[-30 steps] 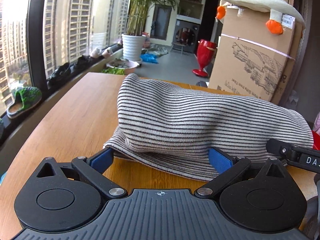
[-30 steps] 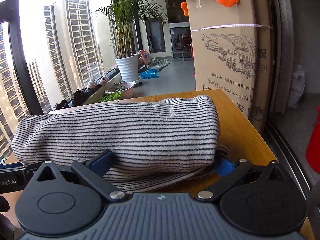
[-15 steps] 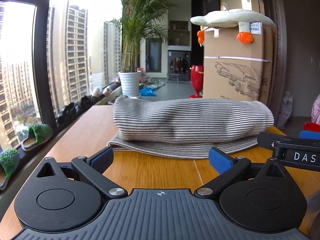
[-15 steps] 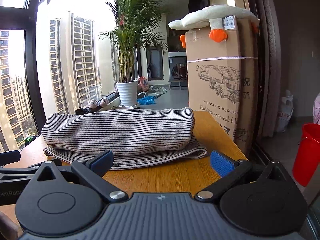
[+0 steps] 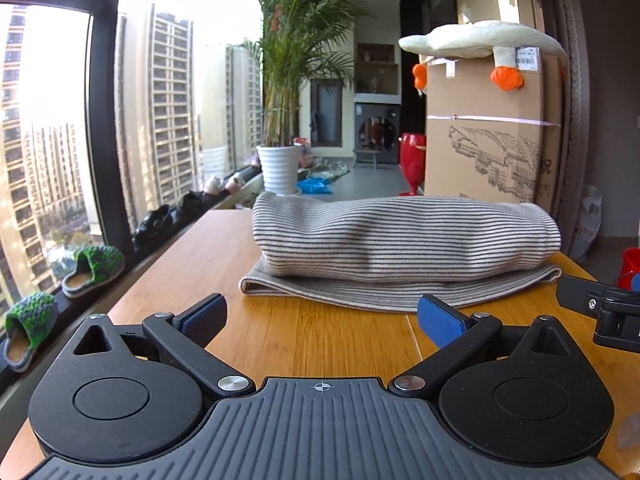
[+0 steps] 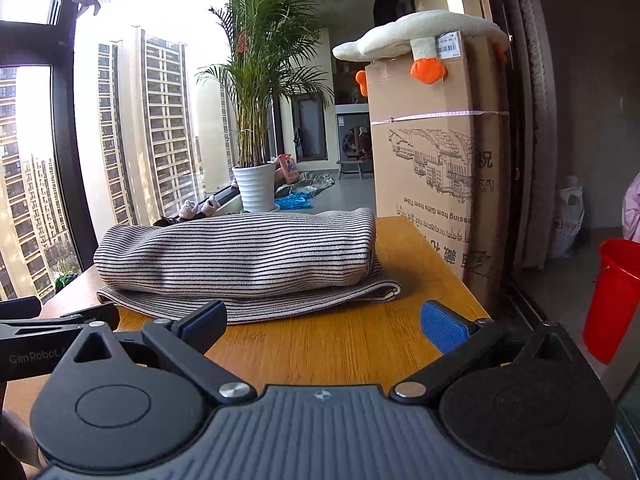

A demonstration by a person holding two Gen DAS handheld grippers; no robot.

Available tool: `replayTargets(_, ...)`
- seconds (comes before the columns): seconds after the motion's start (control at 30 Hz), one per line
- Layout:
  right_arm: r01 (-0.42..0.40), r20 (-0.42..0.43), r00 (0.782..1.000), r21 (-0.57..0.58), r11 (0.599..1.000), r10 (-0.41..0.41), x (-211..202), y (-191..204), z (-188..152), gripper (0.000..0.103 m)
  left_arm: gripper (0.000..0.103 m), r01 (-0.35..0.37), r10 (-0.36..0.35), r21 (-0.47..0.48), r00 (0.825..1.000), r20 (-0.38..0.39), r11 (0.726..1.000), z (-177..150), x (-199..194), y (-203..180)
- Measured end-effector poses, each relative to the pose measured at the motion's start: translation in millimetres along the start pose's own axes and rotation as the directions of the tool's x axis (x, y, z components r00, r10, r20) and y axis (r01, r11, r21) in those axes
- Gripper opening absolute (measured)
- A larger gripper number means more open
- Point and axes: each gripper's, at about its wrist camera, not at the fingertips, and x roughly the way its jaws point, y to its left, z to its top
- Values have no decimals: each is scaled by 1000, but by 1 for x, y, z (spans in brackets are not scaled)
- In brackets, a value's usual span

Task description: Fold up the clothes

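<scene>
The folded striped cloth [image 5: 400, 248] lies on the table [image 5: 312, 336], in front of the box [image 5: 486, 136]. The left gripper [image 5: 322, 314] sits just short of the cloth, fingers spread wide and empty. The right gripper [image 6: 324, 318] likewise, its blue pads [image 6: 442, 326] apart, holding nothing.

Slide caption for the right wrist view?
Open right gripper facing folded striped garment on wooden table.
</scene>
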Motion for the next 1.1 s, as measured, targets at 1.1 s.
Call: replayTargets(1.1, -64, -39, 997, 37, 997, 66, -47, 6, -19, 103, 103, 14, -12, 37, 999, -50, 999, -22, -43, 2)
